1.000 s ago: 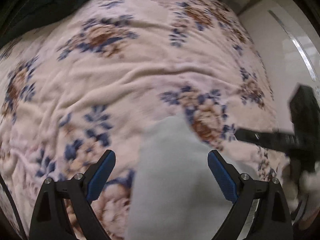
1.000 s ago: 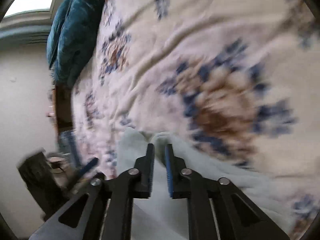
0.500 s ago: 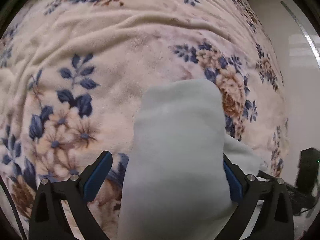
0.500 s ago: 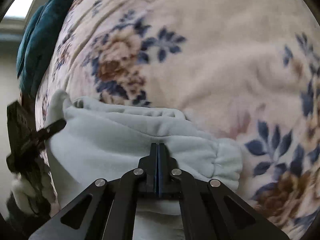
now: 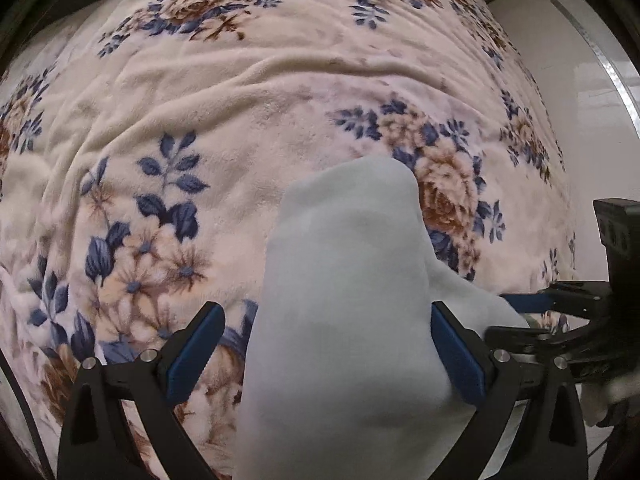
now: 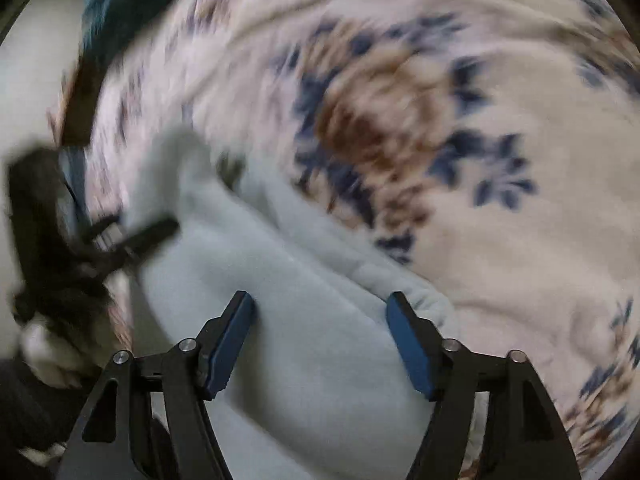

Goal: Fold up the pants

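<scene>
pants [image 5: 344, 320] on floral blanket [image 5: 240, 128] | left gripper [image 5: 326, 344] fingers apart | right gripper [image 6: 320, 332] fingers just opened

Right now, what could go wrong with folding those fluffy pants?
Neither pair of tongs grips the pale blue pants, so the soft fold could slump open on the flowered blanket. The right tongs have just been opening over the cuff. The left tongs straddle the cloth and might snag it when lifted.
</scene>
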The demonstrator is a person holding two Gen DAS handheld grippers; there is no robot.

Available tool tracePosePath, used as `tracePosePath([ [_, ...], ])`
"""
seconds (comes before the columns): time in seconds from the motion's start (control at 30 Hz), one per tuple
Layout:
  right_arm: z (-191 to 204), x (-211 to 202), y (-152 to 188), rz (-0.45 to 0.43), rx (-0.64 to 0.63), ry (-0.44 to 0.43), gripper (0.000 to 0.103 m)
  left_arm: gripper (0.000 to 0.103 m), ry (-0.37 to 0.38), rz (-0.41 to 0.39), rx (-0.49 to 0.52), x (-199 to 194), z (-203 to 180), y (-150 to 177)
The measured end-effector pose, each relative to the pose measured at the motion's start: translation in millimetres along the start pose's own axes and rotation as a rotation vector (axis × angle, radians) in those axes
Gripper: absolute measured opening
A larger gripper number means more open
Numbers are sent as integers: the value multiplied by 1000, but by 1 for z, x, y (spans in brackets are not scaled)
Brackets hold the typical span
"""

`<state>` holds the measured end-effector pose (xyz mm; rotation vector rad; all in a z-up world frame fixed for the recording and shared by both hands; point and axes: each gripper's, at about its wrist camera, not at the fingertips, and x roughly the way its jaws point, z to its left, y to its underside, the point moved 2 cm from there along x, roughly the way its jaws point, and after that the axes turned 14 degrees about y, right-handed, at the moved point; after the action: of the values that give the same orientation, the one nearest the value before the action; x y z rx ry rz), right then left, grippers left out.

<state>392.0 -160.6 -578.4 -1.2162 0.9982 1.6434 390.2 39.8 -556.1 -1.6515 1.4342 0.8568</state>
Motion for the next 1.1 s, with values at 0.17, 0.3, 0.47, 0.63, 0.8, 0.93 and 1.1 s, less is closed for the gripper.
tracePosePath([
  [0.17, 11, -18, 0, -101, 30, 134, 17, 103, 17, -25, 32, -6, -7, 4],
  [0.3, -14, -28, 14, -200, 220, 156, 9, 103, 41, -10, 49, -2, -9, 7],
  [0.47, -65, 9, 29, -96, 579, -31, 4, 103, 32, -10, 11, -5, -1, 5],
  [0.63, -60, -27, 15, -141, 429, -86, 20, 103, 44, -10, 21, -10, 2, 8],
  [0.8, -12, -35, -33, -92, 163, -127, 78, 103, 81, 7, -38, 3, 16, 10],
  [0.93, 20, 6, -53, 88, 11, -123, 78, 103, 162, 50, -156, 33, 42, 9],
  [1.1, 32, 25, -47, 71, -38, 5, 33, 103, 178, 49, -129, 29, 37, 10],
])
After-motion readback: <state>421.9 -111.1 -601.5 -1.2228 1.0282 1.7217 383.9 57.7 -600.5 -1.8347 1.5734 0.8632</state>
